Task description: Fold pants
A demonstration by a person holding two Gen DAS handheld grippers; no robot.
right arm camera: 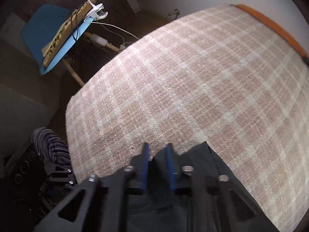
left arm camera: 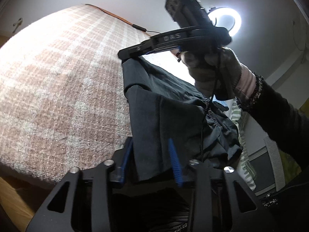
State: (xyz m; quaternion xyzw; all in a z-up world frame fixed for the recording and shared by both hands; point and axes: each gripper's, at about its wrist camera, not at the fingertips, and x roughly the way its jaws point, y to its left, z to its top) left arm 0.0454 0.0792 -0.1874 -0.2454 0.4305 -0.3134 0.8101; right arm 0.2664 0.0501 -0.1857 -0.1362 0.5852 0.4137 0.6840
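Left gripper point(left arm camera: 152, 160) jaws narrow, clamped on dark pants point(left arm camera: 164, 104) edge. Right gripper point(right arm camera: 157, 154) jaws pinched shut on pants point(right arm camera: 202, 166) fold. Pants stretched between grippers, long axis running from left gripper toward right gripper point(left arm camera: 127, 58), over pink checked bed cover point(left arm camera: 58, 73), waistband bunched beside right hand point(left arm camera: 210, 71).

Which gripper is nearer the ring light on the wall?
Right. In the left wrist view the right gripper is raised just beside the ring light, pinching the pants. The left gripper sits lower, at the pants' near edge.
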